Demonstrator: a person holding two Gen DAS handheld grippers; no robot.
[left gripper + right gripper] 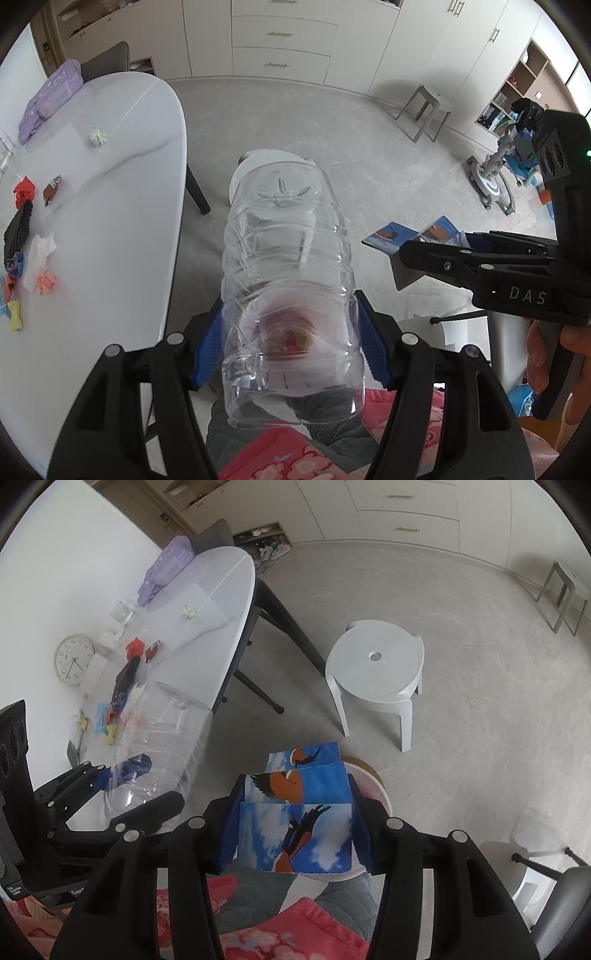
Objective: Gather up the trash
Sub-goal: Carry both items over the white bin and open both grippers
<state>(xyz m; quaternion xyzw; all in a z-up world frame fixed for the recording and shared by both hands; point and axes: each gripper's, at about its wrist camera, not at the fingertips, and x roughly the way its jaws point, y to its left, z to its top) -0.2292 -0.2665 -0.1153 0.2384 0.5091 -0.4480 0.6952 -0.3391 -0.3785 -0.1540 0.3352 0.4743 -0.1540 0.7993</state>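
My left gripper (pixel 291 332) is shut on a clear, empty plastic bottle (pixel 288 258); its blue pads press both sides near the neck end. The bottle's base points away over the floor. My right gripper (pixel 295 812) is shut on a blue carton (pixel 295 834) printed with birds and clouds. Under the carton shows the rim of a round pale container (pixel 382 794). Each gripper appears in the other's view, the right gripper (pixel 424 254) to the right and the left gripper (pixel 147 786) to the left with the bottle (pixel 166 731). Several crumpled scraps (pixel 42 251) lie on the white table (pixel 122 192).
A white plastic stool (pixel 376 664) stands on the floor beyond the carton. A grey stool (pixel 424 110) is near the cabinets. On the table lie a purple bag (pixel 51 96) and a wall clock (pixel 73 660). A person's hand (pixel 543 358) holds the right gripper's handle.
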